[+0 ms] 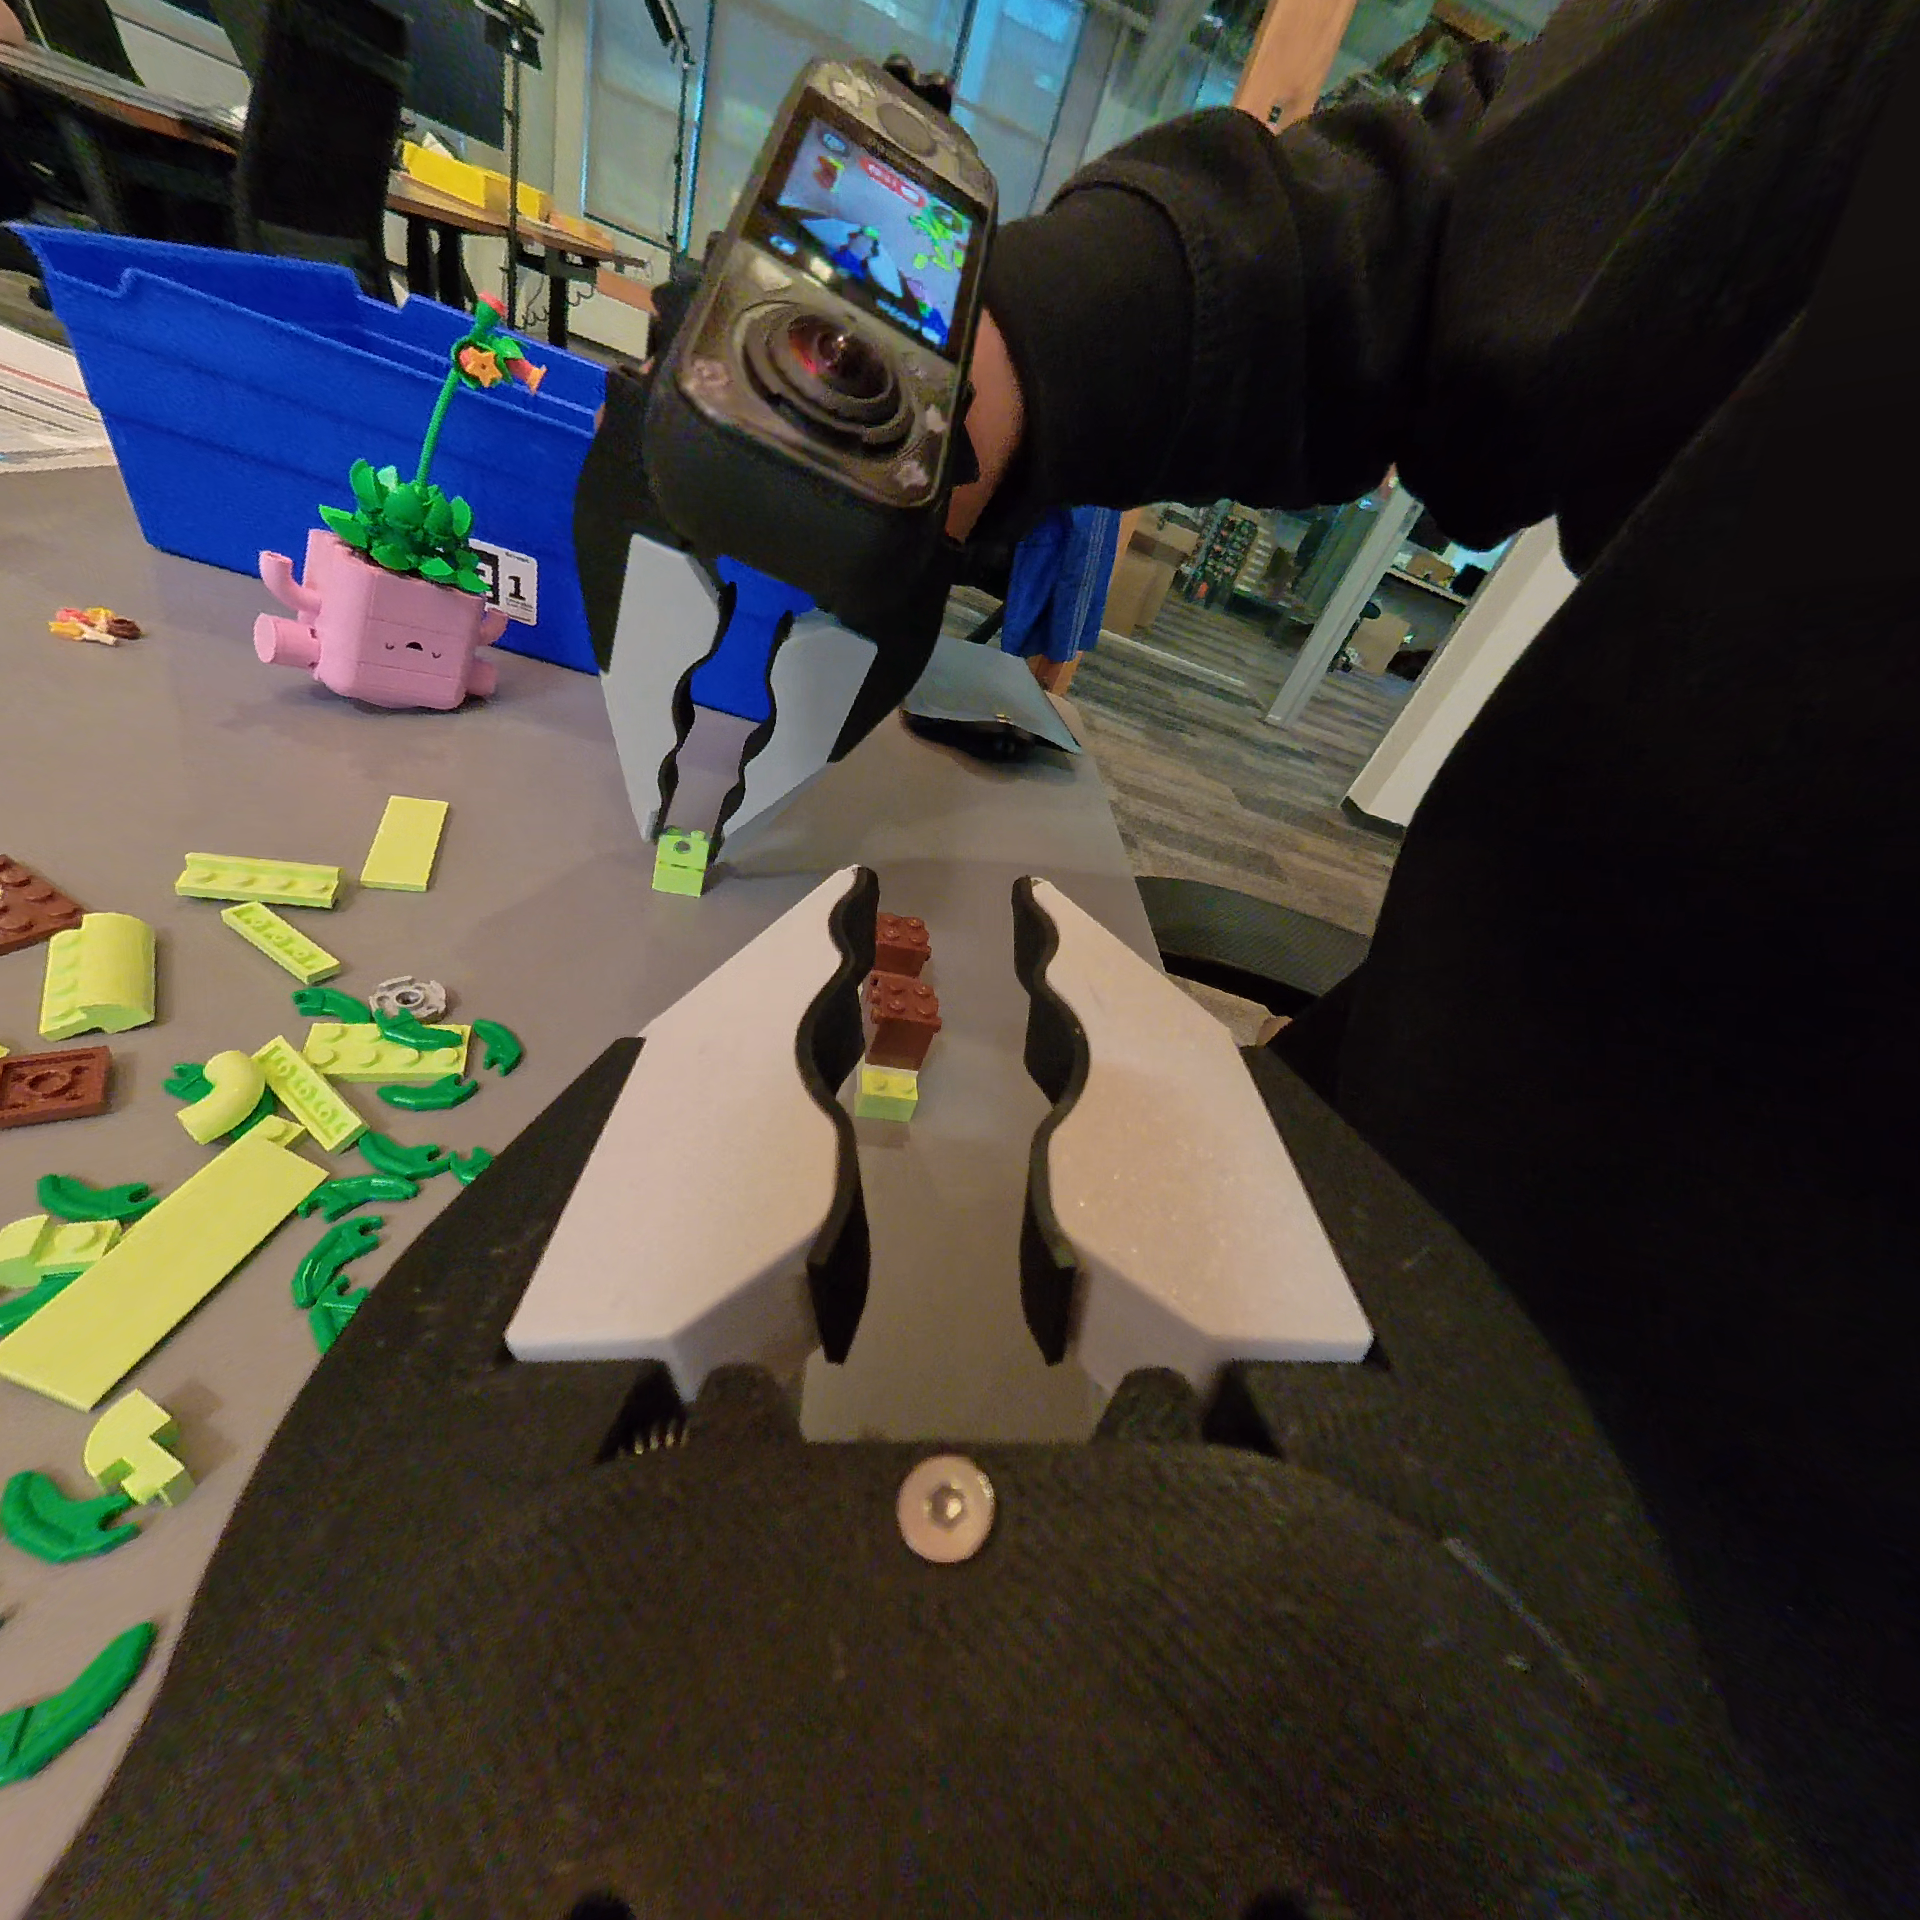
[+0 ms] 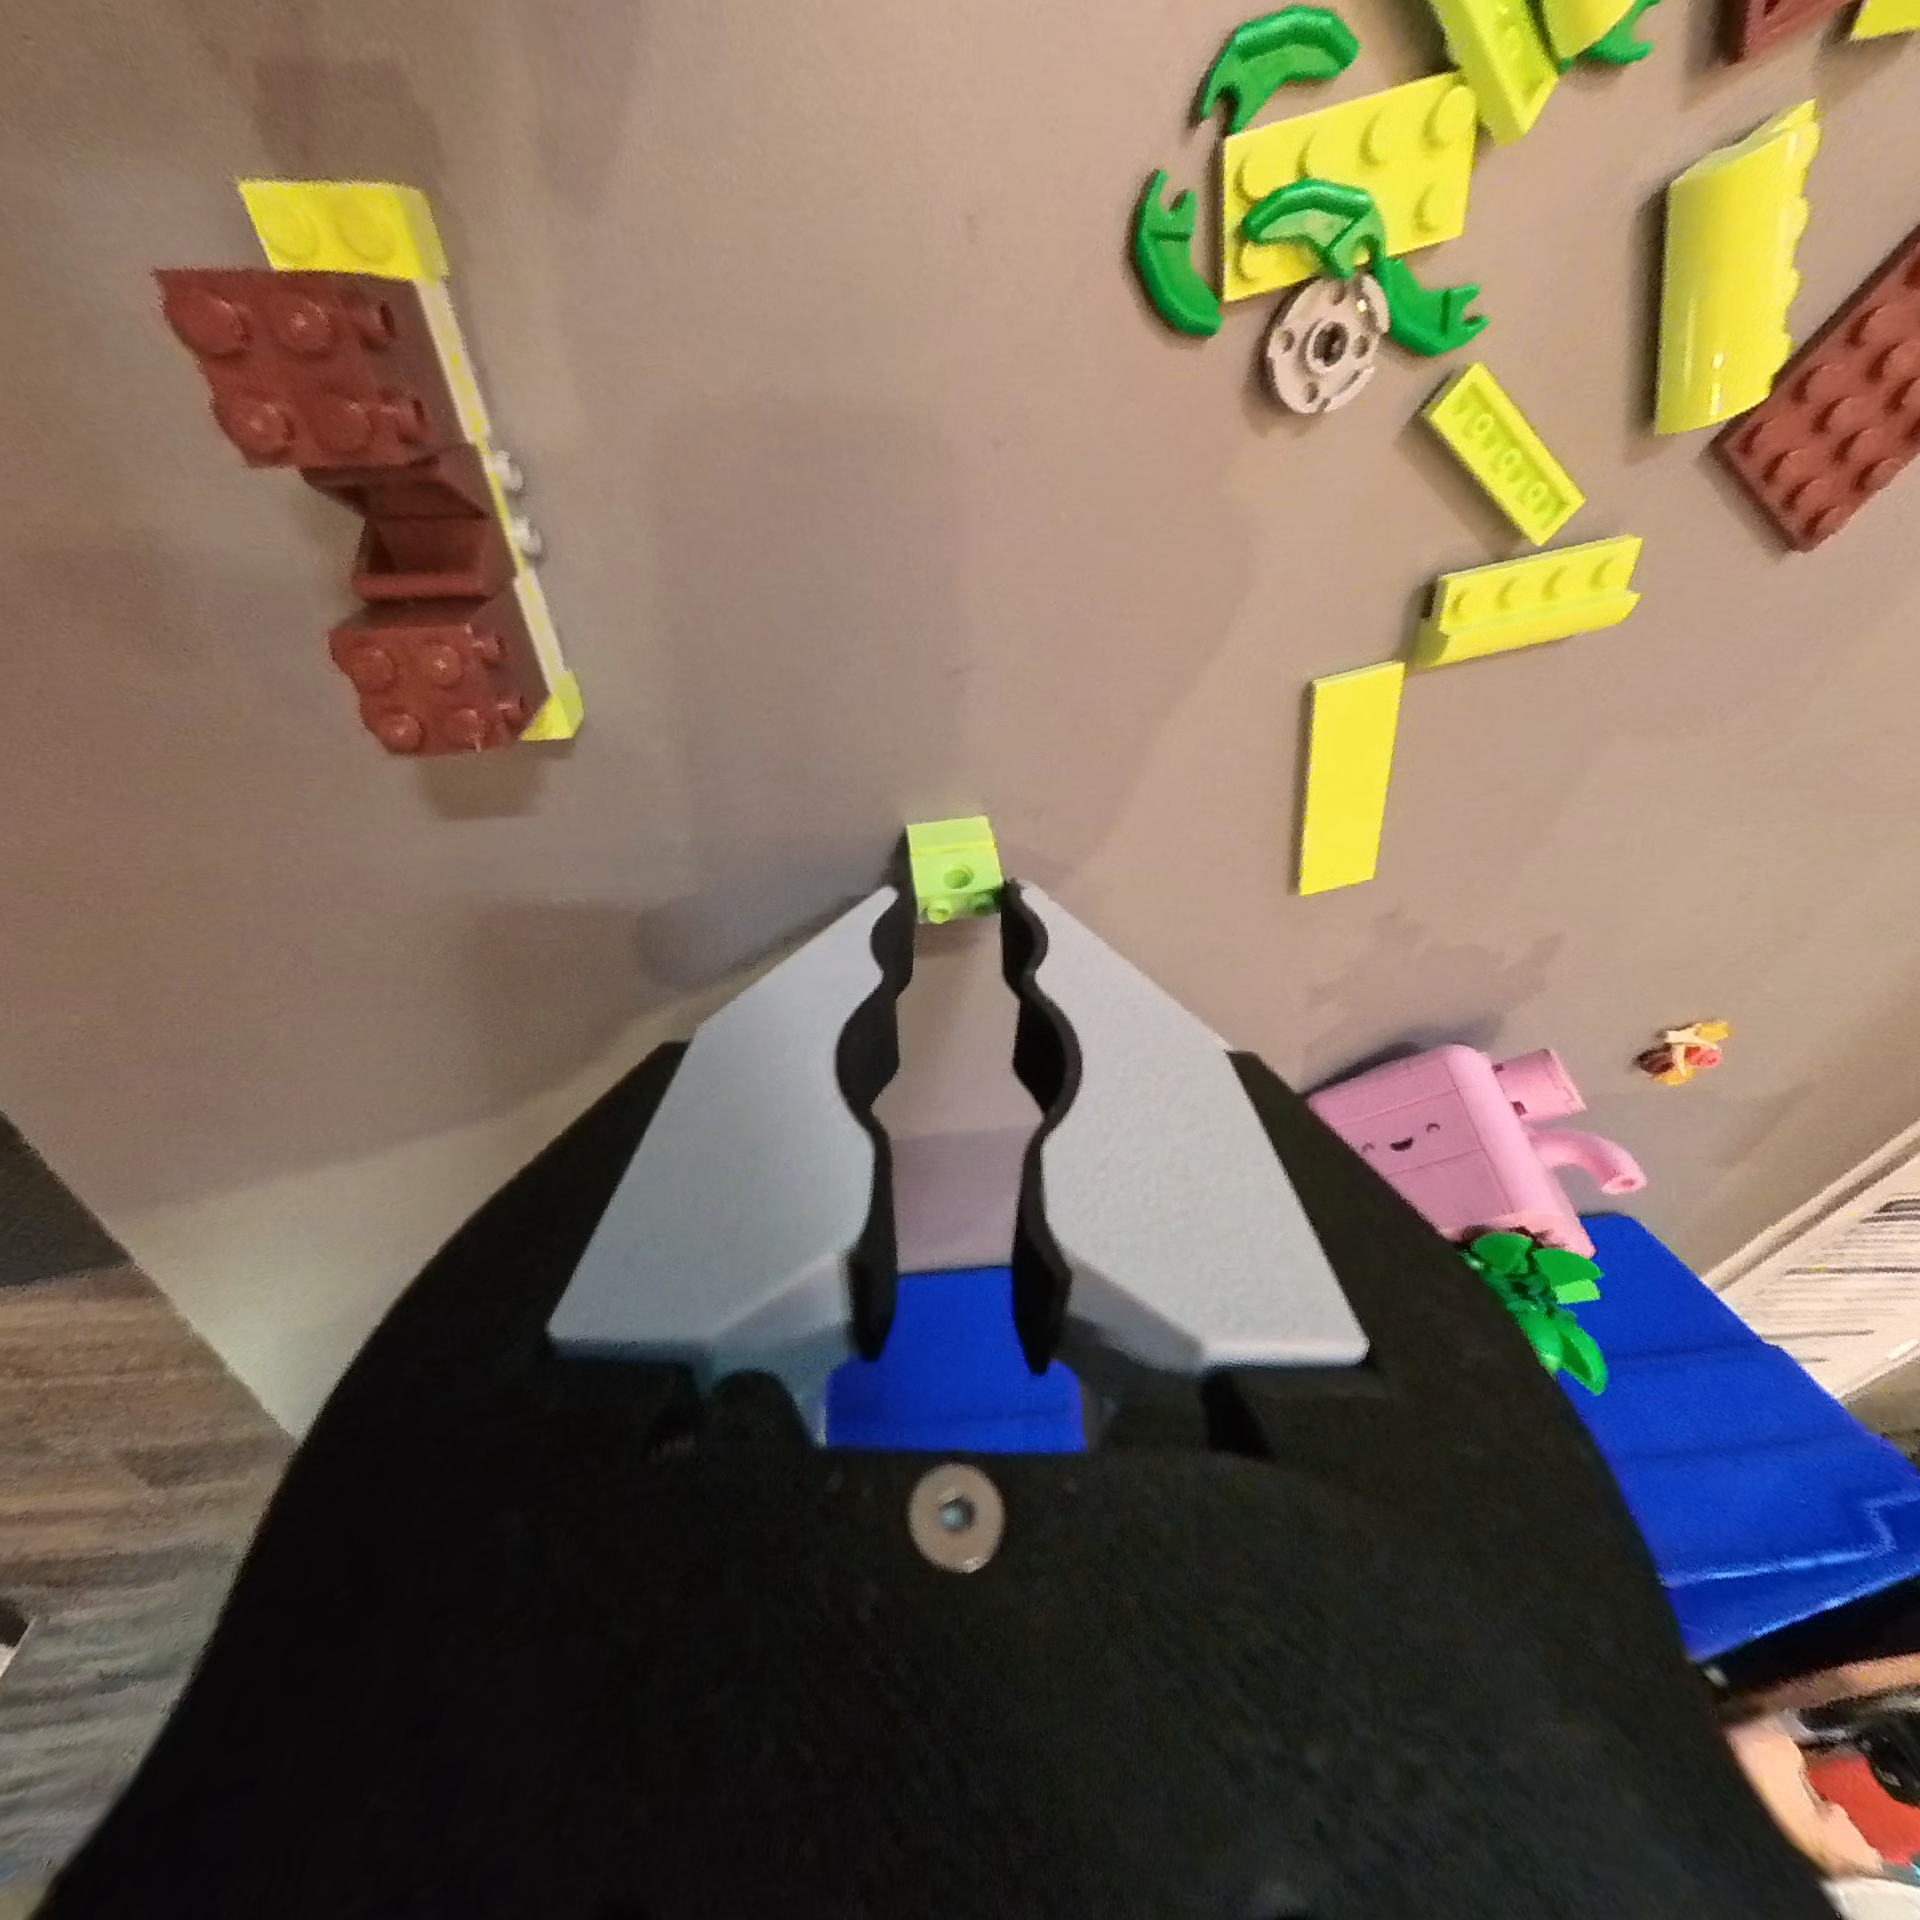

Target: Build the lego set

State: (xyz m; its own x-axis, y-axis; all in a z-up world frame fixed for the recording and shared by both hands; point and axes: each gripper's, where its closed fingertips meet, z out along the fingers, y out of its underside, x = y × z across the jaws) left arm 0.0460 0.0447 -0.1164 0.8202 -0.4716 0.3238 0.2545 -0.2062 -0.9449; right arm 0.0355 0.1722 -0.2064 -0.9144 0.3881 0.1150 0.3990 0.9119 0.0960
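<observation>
A small lime brick [image 2: 951, 868] stands on the grey table [image 2: 727, 416]. My right gripper [image 2: 954, 906] is shut on it at the fingertips. In the left wrist view that gripper [image 1: 688, 836] points down onto the same brick [image 1: 681, 868]. A brown and lime assembly [image 1: 899, 1018] lies on the table between the fingers of my left gripper [image 1: 940, 888], which is open and does not hold it. The assembly [image 2: 364, 499] also shows in the right wrist view, left of the right gripper.
Loose lime plates and tiles [image 1: 156, 1268], green leaf pieces [image 1: 343, 1257] and brown plates [image 1: 31, 904] lie to the left. A pink pot with a plant [image 1: 390, 644] stands before a blue bin [image 1: 291, 416]. The table edge [image 1: 1122, 831] is just right of the assembly. There is about 15 cm between the tips of the two grippers.
</observation>
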